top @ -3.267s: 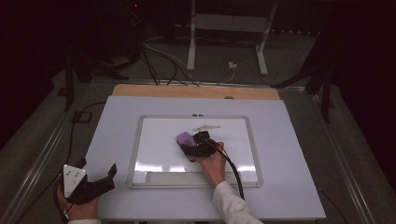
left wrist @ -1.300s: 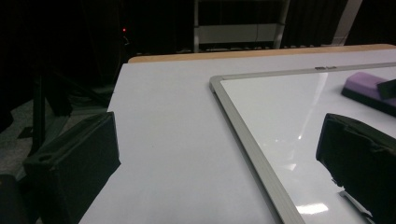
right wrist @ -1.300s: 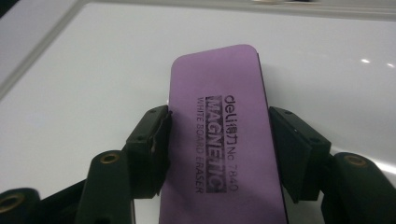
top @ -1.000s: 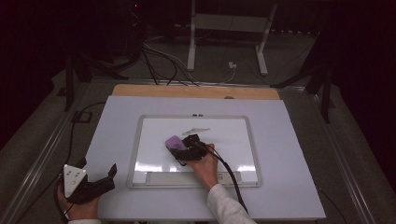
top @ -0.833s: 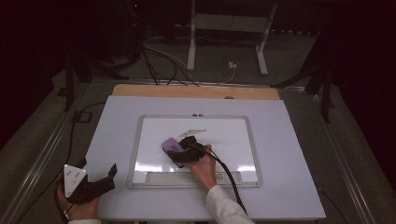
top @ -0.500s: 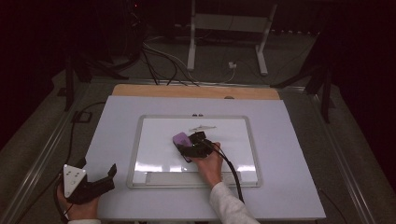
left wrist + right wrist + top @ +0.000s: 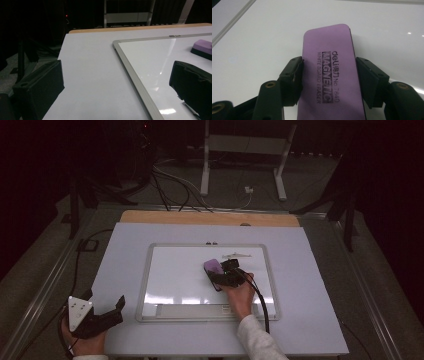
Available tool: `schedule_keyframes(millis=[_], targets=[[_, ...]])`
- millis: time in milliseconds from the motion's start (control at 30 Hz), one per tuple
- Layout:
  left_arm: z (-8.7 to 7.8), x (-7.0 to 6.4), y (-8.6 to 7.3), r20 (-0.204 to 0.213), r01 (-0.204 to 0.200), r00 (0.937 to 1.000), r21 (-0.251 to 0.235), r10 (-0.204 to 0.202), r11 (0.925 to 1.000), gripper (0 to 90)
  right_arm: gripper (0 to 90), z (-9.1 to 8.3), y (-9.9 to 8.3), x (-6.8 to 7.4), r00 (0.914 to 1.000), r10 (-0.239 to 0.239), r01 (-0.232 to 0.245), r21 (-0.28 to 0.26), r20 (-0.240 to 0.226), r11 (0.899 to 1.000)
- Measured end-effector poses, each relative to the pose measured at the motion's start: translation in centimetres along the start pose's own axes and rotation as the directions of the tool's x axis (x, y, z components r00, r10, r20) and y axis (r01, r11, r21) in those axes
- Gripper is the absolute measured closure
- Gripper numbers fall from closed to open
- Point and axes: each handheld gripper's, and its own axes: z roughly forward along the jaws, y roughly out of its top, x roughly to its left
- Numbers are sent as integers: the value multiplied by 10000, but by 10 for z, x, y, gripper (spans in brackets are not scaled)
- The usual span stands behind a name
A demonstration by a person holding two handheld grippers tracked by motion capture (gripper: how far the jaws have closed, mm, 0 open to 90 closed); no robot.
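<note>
The right claw (image 7: 328,82) pinches the purple eraser (image 7: 332,75) by its long sides, flat on the whiteboard (image 7: 175,275) right of centre, probably for wiping the faint marks (image 7: 239,255) beyond. The left claw (image 7: 102,312), spread and empty, rests on the surface (image 7: 310,320), near left.

high: overhead, forward-down | gripper views: low, close | shared: whiteboard (image 7: 175,275), seemingly
</note>
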Motion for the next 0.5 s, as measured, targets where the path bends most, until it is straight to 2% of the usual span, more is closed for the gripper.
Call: schedule_keyframes(millis=[267, 500], targets=[[-1, 0, 0, -2, -14, 10000, -25, 14, 10000, 2, 413, -12, -7, -12, 9998, -110, 112, 149, -152, 9998], [-1, 0, 0, -11, -7, 10000, -38, 7, 10000, 2, 391, -15, -7, -16, 9992, -293, 300, 272, -278, 9992]])
